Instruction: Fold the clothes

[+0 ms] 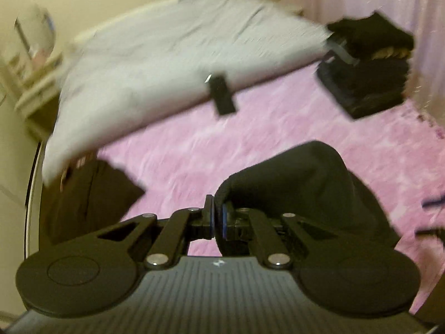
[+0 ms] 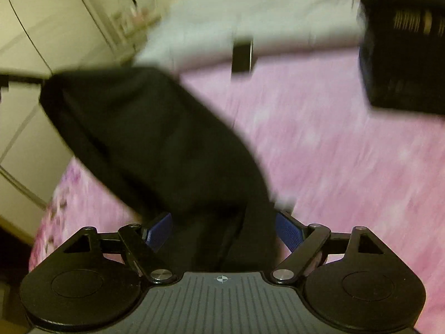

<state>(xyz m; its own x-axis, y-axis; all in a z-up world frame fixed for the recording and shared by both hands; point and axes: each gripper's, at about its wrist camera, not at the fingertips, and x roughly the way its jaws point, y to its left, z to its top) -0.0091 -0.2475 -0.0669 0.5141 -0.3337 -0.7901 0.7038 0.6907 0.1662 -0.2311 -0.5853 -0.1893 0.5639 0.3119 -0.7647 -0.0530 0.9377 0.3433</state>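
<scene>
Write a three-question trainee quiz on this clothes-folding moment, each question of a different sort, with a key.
1. True or false: the left tongs are shut on the black garment.
2. Multiple choice: how do the right tongs stand? A) clamped shut on the cloth B) open, with the black garment passing between their blue pads C) open, with nothing between them.
3. Fill in: the bedspread under the garment is ___ in colour.

Key
1. True: the cloth is pinched between the closed pads.
2. B: the pads stand wide apart and do not press on the cloth.
3. Pink.
</scene>
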